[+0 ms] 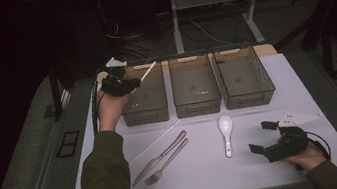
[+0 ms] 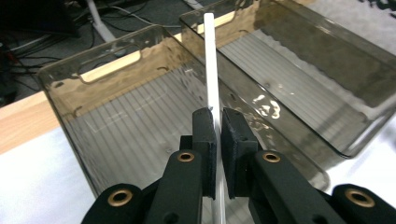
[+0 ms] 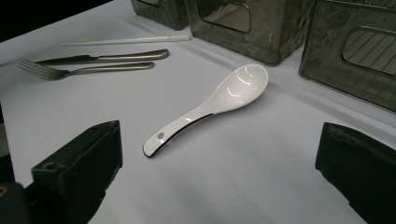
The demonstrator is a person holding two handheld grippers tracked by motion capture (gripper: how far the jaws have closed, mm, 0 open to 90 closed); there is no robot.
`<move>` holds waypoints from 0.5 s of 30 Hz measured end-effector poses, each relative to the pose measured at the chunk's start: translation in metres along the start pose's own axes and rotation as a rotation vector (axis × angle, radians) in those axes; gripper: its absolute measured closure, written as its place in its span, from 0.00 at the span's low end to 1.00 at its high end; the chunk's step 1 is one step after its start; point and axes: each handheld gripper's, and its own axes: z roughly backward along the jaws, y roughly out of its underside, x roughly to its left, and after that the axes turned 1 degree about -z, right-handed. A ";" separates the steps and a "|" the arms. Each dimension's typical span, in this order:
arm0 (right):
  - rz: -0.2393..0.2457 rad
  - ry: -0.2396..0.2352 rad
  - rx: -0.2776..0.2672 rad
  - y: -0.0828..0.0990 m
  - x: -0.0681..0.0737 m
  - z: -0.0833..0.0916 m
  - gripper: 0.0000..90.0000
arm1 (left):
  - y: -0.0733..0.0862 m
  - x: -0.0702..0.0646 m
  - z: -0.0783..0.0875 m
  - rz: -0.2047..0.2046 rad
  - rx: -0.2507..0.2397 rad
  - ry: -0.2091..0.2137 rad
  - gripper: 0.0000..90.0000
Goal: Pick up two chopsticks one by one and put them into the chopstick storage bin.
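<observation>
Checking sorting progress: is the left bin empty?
Seemingly empty: the left bin's ribbed floor looks bare; the left gripper holds a chopstick above it.

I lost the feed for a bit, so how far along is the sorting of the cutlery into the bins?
Nothing looks binned yet: the three bins, e.g. the middle one, appear empty. In hand: the left gripper is shut on a white chopstick above the left bin. Left on the table: the second chopstick, knife, fork and white spoon, which the open right gripper faces.
</observation>
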 end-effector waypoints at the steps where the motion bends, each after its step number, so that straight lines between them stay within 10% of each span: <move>1: 0.001 0.000 -0.001 0.000 0.000 0.000 0.01 | -0.001 0.001 -0.001 0.003 -0.002 -0.004 0.93; 15: -0.005 -0.011 -0.014 0.000 0.000 0.003 0.01 | -0.008 0.011 -0.037 0.041 0.040 -0.057 0.93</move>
